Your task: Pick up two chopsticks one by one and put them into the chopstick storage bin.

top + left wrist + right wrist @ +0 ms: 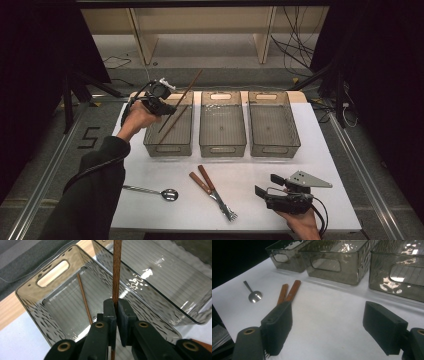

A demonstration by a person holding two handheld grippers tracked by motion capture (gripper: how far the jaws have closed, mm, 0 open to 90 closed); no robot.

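We hold a thin brown wooden chopstick (116,270) between the jaws of the left gripper (116,306), and they are pressed together on it. In the high view this chopstick (189,88) stands tilted above the left smoky transparent plastic bin (150,142), with its upper end pointing away from us and to the right, past the far rim of the bin. The left gripper (161,95) is over the far left corner of that bin.

A second thin brown wooden chopstick (85,300) lies inside the same bin, leaning on its bottom and close to the wall with the handle opening. In the high view it (172,124) runs diagonally through the bin.

To the right of this bin stand the middle smoky plastic bin (223,145) and the right smoky plastic bin (274,147), side by side on the white table (150,205).

Nearer to us on the table lie two forks with reddish-brown wooden handles (211,190), crossing each other, and to their left a silver metal spoon (152,191).

The right gripper (264,185) rests low at the near right part of the table. Its jaws (329,327) stand wide apart with nothing between them, and they point toward the forks (289,292) and the spoon (253,293).
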